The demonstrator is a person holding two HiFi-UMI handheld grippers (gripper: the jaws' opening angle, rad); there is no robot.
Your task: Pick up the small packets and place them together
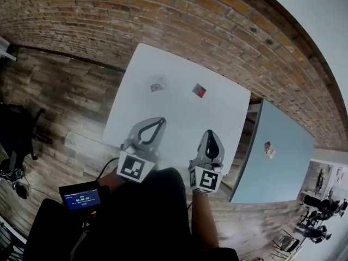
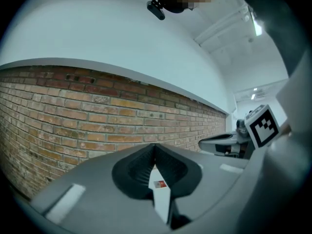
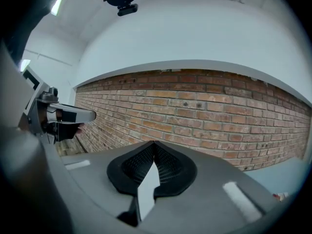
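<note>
Both tongs are pinched shut and empty. The left tongs and right tongs hang side by side over the near edge of the white table, tips aimed toward the brick wall. This looks like a carrying posture, not a grasp. Two small packets lie flat farther up the table, a pale packet and a red packet, apart from each other and well ahead of the tips. More packets rest on the blue-grey table to the right. Nothing appears gathered yet. Thin, flat packets will probably need opened tips brought in low.
</note>
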